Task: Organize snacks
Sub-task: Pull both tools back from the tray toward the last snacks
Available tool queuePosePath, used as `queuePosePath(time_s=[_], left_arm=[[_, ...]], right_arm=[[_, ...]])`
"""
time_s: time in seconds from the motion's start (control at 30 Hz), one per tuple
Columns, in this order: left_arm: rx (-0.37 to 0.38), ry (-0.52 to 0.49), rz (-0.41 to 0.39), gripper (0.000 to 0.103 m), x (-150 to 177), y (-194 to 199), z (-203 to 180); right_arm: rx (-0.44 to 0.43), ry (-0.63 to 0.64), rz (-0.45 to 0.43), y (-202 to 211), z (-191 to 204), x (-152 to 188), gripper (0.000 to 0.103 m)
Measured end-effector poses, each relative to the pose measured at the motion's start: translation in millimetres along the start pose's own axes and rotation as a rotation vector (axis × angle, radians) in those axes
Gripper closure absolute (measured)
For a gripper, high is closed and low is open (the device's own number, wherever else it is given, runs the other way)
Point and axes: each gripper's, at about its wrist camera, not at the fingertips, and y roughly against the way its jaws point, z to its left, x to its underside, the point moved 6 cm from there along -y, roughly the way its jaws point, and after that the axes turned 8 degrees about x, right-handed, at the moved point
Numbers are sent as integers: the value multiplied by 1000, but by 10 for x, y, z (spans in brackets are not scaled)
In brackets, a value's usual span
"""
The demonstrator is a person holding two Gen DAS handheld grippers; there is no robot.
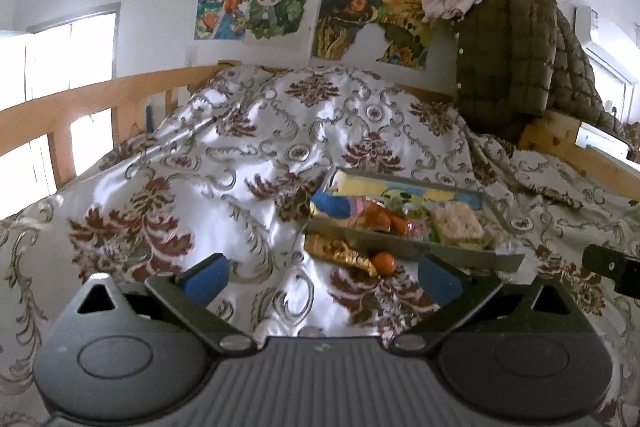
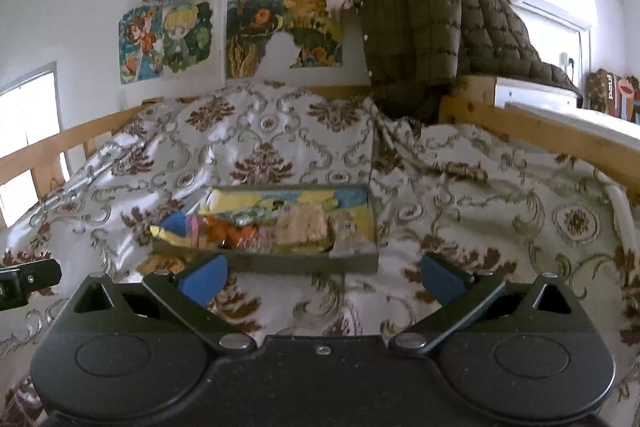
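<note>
A shallow grey tray (image 1: 472, 257) lies on the patterned bedspread and holds several wrapped snacks, among them rice crackers (image 1: 456, 223) and orange packets (image 1: 380, 219). A gold-wrapped snack (image 1: 340, 251) and a small orange round snack (image 1: 384, 263) lie on the cover just in front of the tray. My left gripper (image 1: 320, 277) is open and empty, hovering close in front of them. In the right wrist view the tray (image 2: 304, 263) sits ahead of my right gripper (image 2: 322, 277), which is open and empty.
The floral bedspread (image 1: 224, 163) is bunched up behind the tray. Wooden bed rails (image 2: 536, 131) run along both sides. A dark quilted jacket (image 2: 416, 39) hangs over the far right corner. Posters cover the wall.
</note>
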Motion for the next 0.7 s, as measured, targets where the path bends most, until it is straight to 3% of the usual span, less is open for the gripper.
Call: queuePosePath(time_s=[0.3,0.7], left_arm=[[-28,-48,46,0,107,18,-31],[-87,-24,93,0,140,-43,66]], right_arm=[[-23,20,49,-3,118,124,1],[-53,24,119,-131,274,243,1]])
